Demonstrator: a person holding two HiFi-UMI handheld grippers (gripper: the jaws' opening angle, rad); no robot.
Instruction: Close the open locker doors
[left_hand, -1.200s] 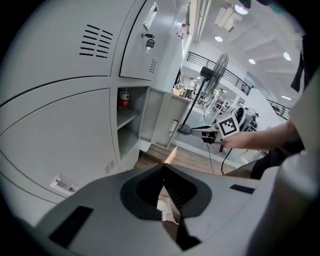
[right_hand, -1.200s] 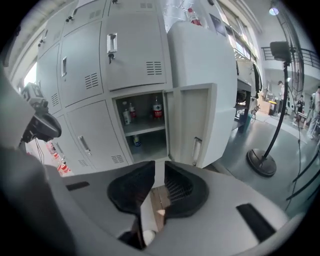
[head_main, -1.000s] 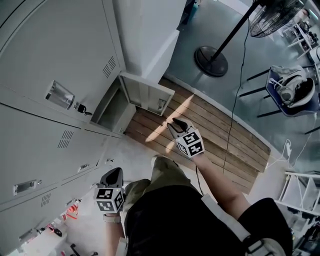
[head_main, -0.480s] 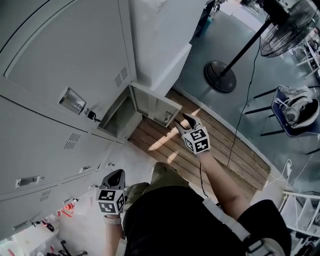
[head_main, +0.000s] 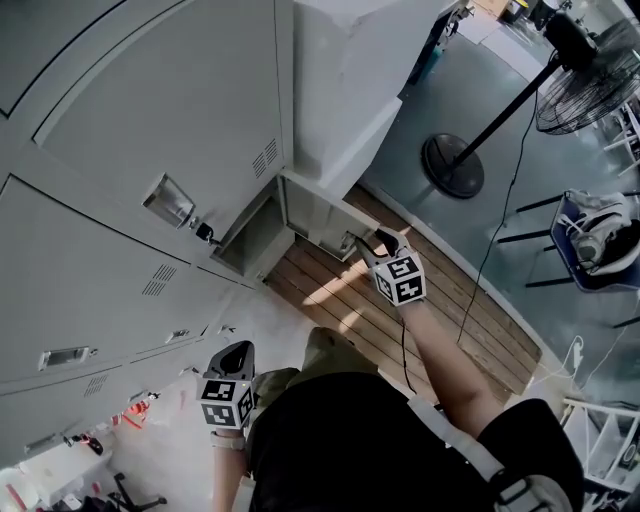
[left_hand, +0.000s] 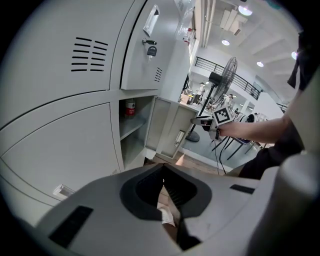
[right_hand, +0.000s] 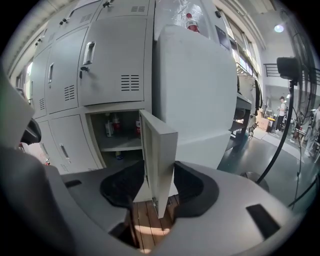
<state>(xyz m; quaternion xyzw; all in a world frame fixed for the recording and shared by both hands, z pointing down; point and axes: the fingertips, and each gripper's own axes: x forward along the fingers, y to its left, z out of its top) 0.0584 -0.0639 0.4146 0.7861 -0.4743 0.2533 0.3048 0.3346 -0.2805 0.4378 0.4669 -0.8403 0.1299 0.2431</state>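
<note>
Open locker door (right_hand: 161, 150): bottom row, swung out over wood decking (right_hand: 142, 220). Likely light, stiff sheet steel; push at free edge. Right gripper (right_hand: 159, 187) jaws just opening, straddling that edge, unpinched. Left gripper (left_hand: 163, 172) pressed together, empty.

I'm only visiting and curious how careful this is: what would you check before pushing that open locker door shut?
1. Door edge between the right gripper jaws: ok; the jaws have just been opening and are not pressing it.
2. Bottles set back on the shelf, clear of the door: ok.
3. Left gripper away from the door: ok, low by the person's side.
4. Nothing in the door's swing: ok.
5. Latch lines up with the frame: cannot tell.
</note>
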